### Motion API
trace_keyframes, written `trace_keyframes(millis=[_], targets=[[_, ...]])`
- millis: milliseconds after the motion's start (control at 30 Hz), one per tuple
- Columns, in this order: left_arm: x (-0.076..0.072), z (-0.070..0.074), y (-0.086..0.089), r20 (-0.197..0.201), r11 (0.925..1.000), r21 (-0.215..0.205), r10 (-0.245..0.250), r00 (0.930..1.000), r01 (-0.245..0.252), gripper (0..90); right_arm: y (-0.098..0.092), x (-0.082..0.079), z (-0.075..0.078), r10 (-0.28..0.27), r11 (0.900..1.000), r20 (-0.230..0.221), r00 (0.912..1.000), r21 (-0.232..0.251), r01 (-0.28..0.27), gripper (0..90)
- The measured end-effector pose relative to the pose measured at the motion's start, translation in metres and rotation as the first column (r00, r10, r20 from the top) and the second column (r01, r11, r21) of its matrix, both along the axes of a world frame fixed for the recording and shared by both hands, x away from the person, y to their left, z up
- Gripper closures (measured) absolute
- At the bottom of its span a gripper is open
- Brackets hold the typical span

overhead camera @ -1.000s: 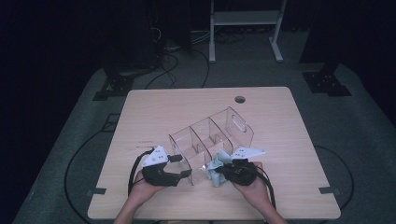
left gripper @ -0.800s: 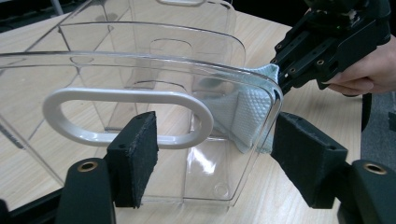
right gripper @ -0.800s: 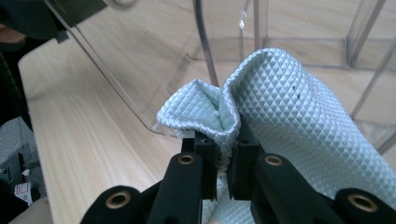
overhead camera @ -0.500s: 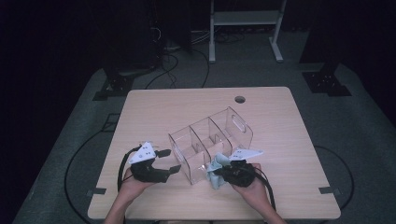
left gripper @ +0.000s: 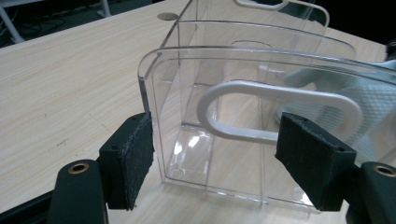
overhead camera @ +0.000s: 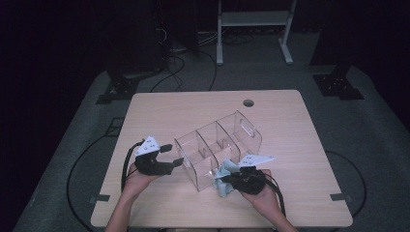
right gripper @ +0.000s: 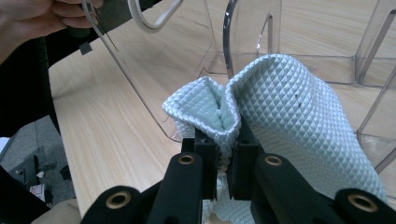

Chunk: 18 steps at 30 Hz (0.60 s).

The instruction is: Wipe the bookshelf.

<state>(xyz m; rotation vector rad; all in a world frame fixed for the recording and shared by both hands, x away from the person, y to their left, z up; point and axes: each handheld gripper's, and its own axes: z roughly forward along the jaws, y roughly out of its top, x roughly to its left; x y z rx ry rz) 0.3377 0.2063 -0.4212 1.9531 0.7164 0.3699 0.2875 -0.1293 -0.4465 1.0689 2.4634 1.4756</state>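
Right tool [overhead camera: 228, 180] is clamped on a fold of the pale waffle-weave cloth [overhead camera: 224, 177]; in the right gripper view the jaws are nearly together with the bunched fabric [right gripper: 280, 112] pinched between the pads. Cloth sits at the near end of the clear plastic organizer [overhead camera: 218, 146], against its outer wall, low over the counter [overhead camera: 290, 125].

Left tool [overhead camera: 175, 154] is open and holds nothing. Its jaws have just been opening. In the left gripper view the pads [left gripper: 133, 156] stand either side of the organizer's near end wall [left gripper: 243, 84]; the left pad is right at the corner edge, the right pad is in front of the white-rimmed handle slot [left gripper: 280, 112], with no visible pressure on the plastic. From the high view the tool tips are just beside the organizer's left near corner.

Organizer lies diagonally mid-counter, with dividers splitting it into compartments and a handle cut-out at the far end too. Cables trail from both tools toward the near edge.
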Motion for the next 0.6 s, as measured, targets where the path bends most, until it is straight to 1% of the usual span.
trace_keyframes(millis=[100,133,167,333,367,433,467,500,533,600], targets=[[0.006,0.001,-0.002,0.001,1.0,-0.007,0.0,1.0,0.0,26.7,-0.002,-0.001,0.002,0.005,1.0,0.003,1.0,0.004,-0.005,84.1],[0.008,0.001,-0.003,-0.005,1.0,0.005,0.003,1.0,-0.003,26.4,-0.002,-0.002,0.002,0.006,1.0,0.004,1.0,0.007,-0.006,84.1],[0.009,0.001,-0.004,-0.01,1.0,0.004,0.003,0.9999,-0.003,25.4,-0.002,-0.003,0.003,0.01,1.0,0.002,1.0,0.01,-0.01,84.1],[0.016,-0.002,-0.009,-0.006,0.9998,0.015,0.013,0.9999,-0.012,25.4,-0.002,-0.005,0.004,0.02,1.0,0.001,0.9998,0.011,-0.02,84.1],[0.016,-0.003,-0.009,-0.008,0.9999,0.008,0.006,1.0,-0.006,28.0,-0.001,-0.005,0.004,0.021,1.0,-0.001,0.9998,0.014,-0.021,84.1],[0.017,-0.003,-0.009,-0.009,0.9998,0.009,0.019,0.9998,-0.019,35.7,0.001,-0.006,0.005,0.024,1.0,0.003,0.9997,0.021,-0.024,84.2],[0.017,-0.004,-0.008,-0.007,0.9996,0.009,0.027,0.9996,-0.027,37.6,0.001,-0.006,0.005,0.028,0.999,0.004,0.9996,0.022,-0.028,84.2],[0.017,-0.004,-0.007,-0.007,0.9995,0.001,0.031,0.9995,-0.031,41.2,0.004,-0.008,0.006,0.038,0.999,0.005,0.9993,0.023,-0.038,84.2],[0.017,-0.005,-0.007,-0.012,0.9993,-0.015,0.033,0.9994,-0.033,43.3,0.006,-0.009,0.007,0.048,0.999,0.009,0.9988,0.026,-0.048,84.2],[0.016,-0.006,-0.007,-0.016,0.9991,-0.031,0.026,0.9995,-0.027,44.5,0.012,-0.011,0.013,0.068,0.997,0.022,0.9974,0.041,-0.069,84.2]])
